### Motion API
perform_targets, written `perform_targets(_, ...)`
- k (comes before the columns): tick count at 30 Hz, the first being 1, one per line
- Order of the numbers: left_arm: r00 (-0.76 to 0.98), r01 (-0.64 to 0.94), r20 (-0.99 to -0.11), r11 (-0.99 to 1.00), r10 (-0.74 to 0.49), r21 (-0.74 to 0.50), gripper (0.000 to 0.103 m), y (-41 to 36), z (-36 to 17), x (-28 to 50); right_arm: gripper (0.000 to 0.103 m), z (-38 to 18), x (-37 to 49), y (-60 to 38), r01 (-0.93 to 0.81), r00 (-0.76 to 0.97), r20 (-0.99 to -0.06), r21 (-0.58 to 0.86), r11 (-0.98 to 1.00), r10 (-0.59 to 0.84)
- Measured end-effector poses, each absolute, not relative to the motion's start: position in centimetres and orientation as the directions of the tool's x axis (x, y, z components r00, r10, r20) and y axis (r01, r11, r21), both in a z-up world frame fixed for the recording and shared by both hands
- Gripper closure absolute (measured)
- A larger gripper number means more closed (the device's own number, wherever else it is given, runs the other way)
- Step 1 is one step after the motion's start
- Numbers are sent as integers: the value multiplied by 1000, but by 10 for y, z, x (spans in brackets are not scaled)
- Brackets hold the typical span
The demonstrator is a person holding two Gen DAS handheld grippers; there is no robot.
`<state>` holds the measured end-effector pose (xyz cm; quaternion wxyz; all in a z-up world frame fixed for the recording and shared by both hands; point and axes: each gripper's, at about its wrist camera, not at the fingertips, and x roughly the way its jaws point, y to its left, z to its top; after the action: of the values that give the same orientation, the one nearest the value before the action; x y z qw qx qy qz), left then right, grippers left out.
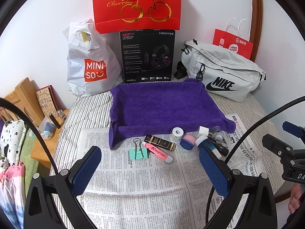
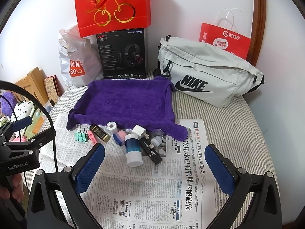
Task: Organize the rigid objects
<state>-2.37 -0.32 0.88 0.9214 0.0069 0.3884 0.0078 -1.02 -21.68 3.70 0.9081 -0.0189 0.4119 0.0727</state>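
Note:
Small objects lie in a row on newspaper in front of a purple cloth tray (image 1: 162,103) (image 2: 125,99): a green binder clip (image 1: 138,152) (image 2: 81,135), a pink highlighter (image 1: 159,151) (image 2: 91,136), a black-and-gold tube (image 1: 160,142) (image 2: 100,132), a white tape roll (image 1: 177,134) (image 2: 111,127), a pink-and-blue sponge (image 1: 187,142) (image 2: 119,136), a blue-and-white bottle (image 2: 133,149), a white charger (image 2: 140,131) and a black pen-like stick (image 2: 151,153). My left gripper (image 1: 150,168) hovers open just short of the clip and highlighter. My right gripper (image 2: 154,168) hovers open below the bottle. Both hold nothing.
Behind the tray stand a white Miniso bag (image 1: 91,66), a black headset box (image 1: 147,55), a red cherry bag (image 1: 136,3), a grey Nike pouch (image 1: 223,70) and a red paper bag (image 2: 225,39). A wooden bedside shelf (image 1: 22,103) is at left. Striped bedding lies beneath.

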Motion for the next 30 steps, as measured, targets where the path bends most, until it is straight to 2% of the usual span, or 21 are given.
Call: perform_targets(30,702,10,-712,1000,1,12,0,-2,7,-18,0,36,-10,-224,-149,660,-742,31,988,123)
